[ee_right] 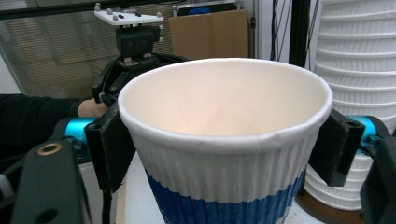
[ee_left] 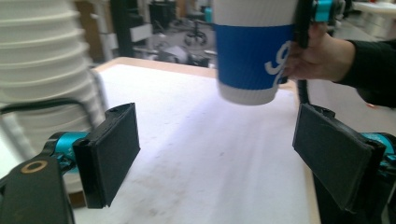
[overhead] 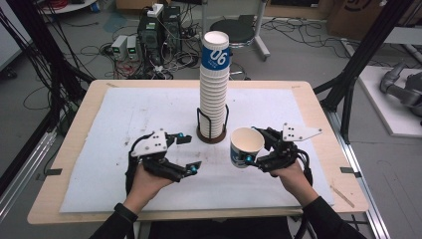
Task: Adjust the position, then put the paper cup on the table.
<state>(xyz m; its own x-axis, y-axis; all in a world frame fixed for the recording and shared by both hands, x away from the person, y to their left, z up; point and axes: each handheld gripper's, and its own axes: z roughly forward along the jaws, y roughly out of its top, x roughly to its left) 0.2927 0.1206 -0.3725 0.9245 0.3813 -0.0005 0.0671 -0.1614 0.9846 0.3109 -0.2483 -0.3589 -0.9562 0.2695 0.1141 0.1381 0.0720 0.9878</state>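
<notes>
Paper cup (overhead: 246,146), white with a ribbed wall and a blue band, pinched at its upper wall between the two jaws of the right gripper (overhead: 253,147); in the right gripper view the cup (ee_right: 224,154) stands upright with its open mouth up, one black pad pressed to each side just below the rim. From the left gripper view the same cup (ee_left: 253,51) hangs clear of the white mat (ee_left: 205,154), ahead of and above the left gripper (ee_left: 215,154), slightly toward its right jaw. Left gripper (overhead: 188,153) spread wide, its jaws holding nothing, resting low over the mat (overhead: 124,119) with the person's left hand (overhead: 144,184) behind it. Tall stack of nested paper cups (overhead: 214,79), seated in a black wire holder (overhead: 211,127) on a round brown base, stands forward of both grippers and between them; it lies just beside the left jaw in the left gripper view (ee_left: 44,60) and beyond the right jaw in the right gripper view (ee_right: 357,70). Right hand (overhead: 291,174) grips the right gripper from behind. Mat covers a wooden table (overhead: 318,109).
</notes>
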